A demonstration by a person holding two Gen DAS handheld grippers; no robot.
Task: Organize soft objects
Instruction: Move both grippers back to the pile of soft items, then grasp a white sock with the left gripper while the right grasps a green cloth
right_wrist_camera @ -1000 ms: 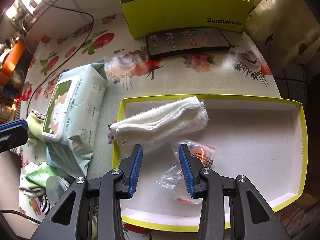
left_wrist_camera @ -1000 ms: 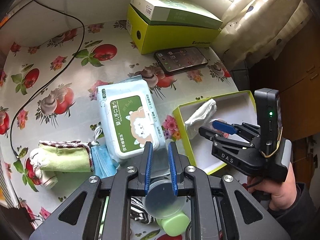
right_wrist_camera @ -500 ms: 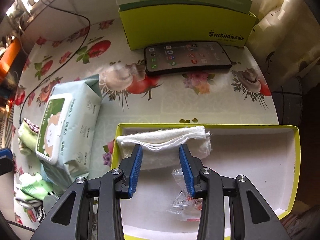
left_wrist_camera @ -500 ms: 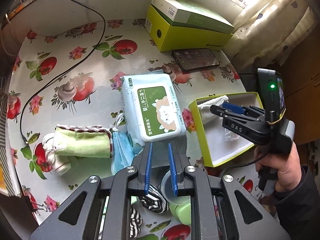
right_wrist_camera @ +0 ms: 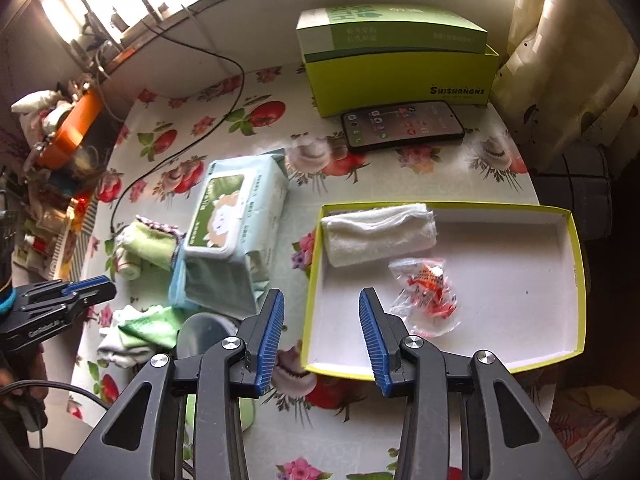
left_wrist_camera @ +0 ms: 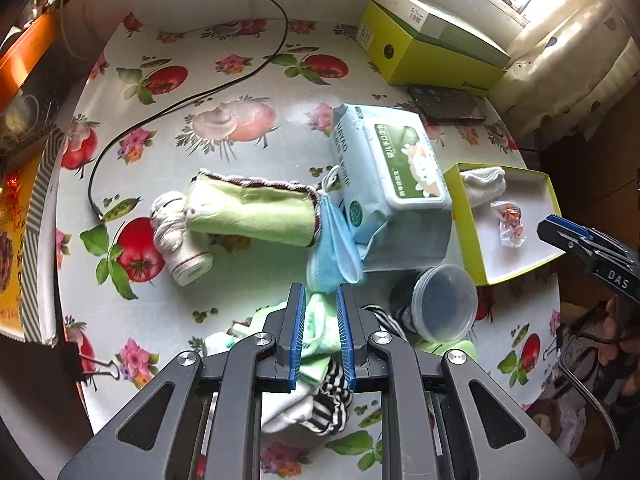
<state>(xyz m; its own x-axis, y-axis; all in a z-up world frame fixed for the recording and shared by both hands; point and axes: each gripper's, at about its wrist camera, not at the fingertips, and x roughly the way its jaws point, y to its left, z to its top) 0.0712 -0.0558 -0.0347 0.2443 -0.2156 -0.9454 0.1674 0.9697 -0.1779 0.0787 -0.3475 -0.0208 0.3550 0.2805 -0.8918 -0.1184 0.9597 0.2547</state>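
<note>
A yellow-rimmed open box (right_wrist_camera: 576, 276) holds a rolled white cloth (right_wrist_camera: 378, 232) and a clear packet with orange contents (right_wrist_camera: 426, 294); the box also shows in the left wrist view (left_wrist_camera: 464, 216). A wet-wipes pack (left_wrist_camera: 390, 184) lies left of it, over a blue face mask (left_wrist_camera: 332, 248). A rolled green cloth (left_wrist_camera: 252, 212) and a white sock roll (left_wrist_camera: 180, 240) lie further left. My left gripper (left_wrist_camera: 320, 304) is open above a pile of green, white and striped socks (left_wrist_camera: 316, 332). My right gripper (right_wrist_camera: 320, 304) is open and empty over the box's near-left corner.
A clear lidded tub (left_wrist_camera: 444, 300) sits by the sock pile. A phone (right_wrist_camera: 402, 124) and a green-yellow carton (right_wrist_camera: 400, 68) stand at the back. A black cable (left_wrist_camera: 172, 104) crosses the floral tablecloth. A binder clip (left_wrist_camera: 92, 364) grips the left table edge.
Both grippers pulled back and rose. The left swung left, over the sock pile. The right jaws opened wider and backed away from the white cloth and packet in the box.
</note>
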